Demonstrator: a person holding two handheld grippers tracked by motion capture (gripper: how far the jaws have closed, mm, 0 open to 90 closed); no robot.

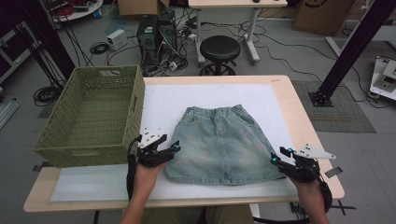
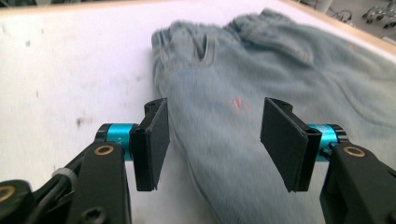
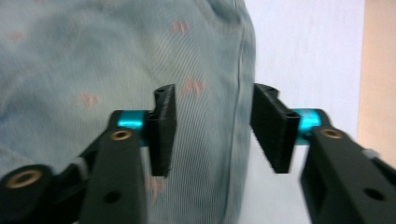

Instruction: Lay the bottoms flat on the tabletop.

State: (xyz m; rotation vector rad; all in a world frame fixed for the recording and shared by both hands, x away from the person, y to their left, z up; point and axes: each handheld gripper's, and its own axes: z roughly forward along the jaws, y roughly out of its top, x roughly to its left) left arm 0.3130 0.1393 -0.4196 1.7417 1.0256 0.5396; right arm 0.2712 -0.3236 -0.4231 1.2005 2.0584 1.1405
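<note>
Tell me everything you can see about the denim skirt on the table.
The denim skirt is pale, washed blue with small pink marks, a gathered elastic waistband and front pockets. It lies flat and spread on the white mat, waistband away from the person, hem toward them. An open tool sits at each lower corner; neither grips it.

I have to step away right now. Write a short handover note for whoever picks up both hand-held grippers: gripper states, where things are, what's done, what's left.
Left hand-held gripper: open, holding nothing, at the lower left corner of the denim skirt, jaws either side of its side edge.
Right hand-held gripper: open, holding nothing, at the skirt's lower right corner, jaws astride the side seam.
Skirt: spread flat on the white mat, waistband away from the person, unfolded.
Green woven basket: left end of the table, nothing inside that I can see.
Done: skirt laid out flat.
Left, probably: grip both hem corners, fold, then move it into the basket.
</note>
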